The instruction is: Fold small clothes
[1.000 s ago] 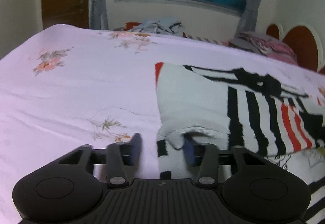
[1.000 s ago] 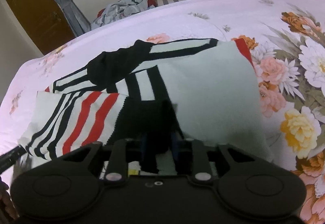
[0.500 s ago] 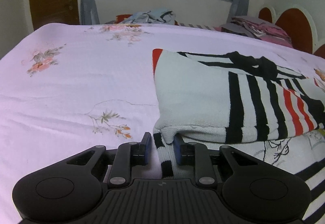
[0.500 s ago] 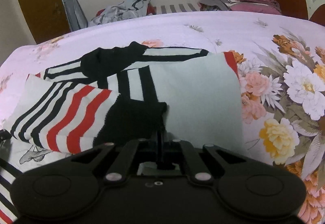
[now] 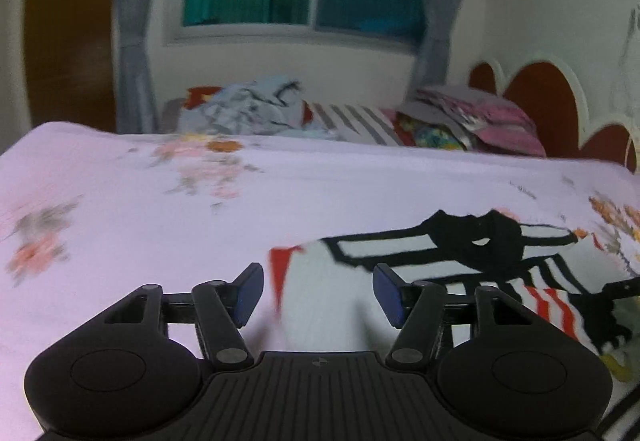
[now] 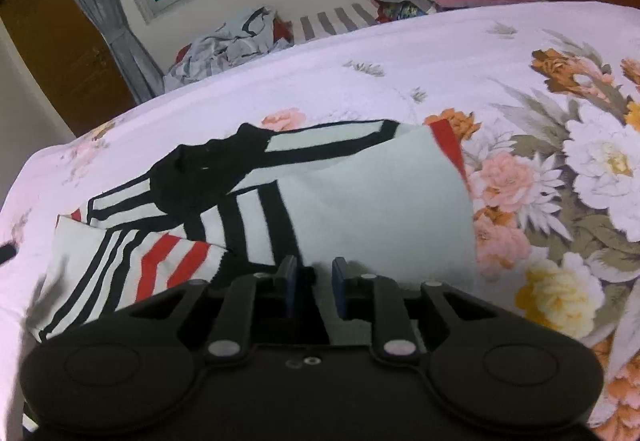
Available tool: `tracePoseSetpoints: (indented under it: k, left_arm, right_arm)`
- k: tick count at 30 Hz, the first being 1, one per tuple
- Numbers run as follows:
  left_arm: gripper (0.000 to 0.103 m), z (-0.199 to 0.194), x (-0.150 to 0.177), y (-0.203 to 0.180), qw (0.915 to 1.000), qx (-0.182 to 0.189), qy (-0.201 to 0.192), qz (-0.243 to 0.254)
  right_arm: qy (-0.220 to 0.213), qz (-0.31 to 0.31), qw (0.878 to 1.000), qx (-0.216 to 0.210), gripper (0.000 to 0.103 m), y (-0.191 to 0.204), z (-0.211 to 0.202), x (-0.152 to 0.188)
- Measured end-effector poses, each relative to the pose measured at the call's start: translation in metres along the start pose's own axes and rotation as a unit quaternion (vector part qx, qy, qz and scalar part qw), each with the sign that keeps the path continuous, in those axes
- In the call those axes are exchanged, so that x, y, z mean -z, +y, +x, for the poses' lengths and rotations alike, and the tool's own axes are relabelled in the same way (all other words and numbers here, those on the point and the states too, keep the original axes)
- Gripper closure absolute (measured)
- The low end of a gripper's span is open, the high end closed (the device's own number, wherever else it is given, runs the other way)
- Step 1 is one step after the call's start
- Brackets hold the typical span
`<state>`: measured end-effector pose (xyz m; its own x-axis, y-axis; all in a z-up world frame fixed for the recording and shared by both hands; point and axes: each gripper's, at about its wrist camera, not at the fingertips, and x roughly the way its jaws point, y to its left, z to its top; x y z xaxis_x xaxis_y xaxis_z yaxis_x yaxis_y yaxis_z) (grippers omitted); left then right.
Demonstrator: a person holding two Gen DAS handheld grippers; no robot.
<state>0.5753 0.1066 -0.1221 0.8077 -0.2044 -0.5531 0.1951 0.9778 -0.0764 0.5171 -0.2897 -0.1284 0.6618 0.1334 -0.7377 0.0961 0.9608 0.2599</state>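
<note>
Pale lilac cotton with printed flowers covers the wide bed (image 6: 460,53), and on it lies the folded knit garment (image 6: 372,209), white with black and red stripes. The black left gripper (image 5: 318,291) has just been opening; its blue-padded jaws stand spread, nothing between them. The black right gripper (image 6: 313,287) has just been parting slightly over the garment's near edge, gripping nothing.

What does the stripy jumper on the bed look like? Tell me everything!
The stripy jumper looks like soft knit: pale white with black stripes, red stripes on one sleeve, and a red edge. It lies folded on the flowery bedsheet, sleeves laid across it. Neither the left gripper nor the right gripper holds it.
</note>
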Motion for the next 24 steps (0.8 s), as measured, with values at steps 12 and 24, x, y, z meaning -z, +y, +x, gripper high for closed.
tracePoseSetpoints:
  k: [12, 24]
  left_arm:
    - [0.044, 0.076, 0.005, -0.007, 0.9947, 0.046, 0.088, 0.026]
    - [0.044, 0.086, 0.001, -0.001, 0.9948, 0.031, 0.088, 0.039]
  right_arm:
    - [0.002, 0.016, 1.0, 0.022, 0.085, 0.004, 0.011, 0.006]
    - [-0.031, -0.018, 0.991, 0.125, 0.103, 0.018, 0.002, 0.014]
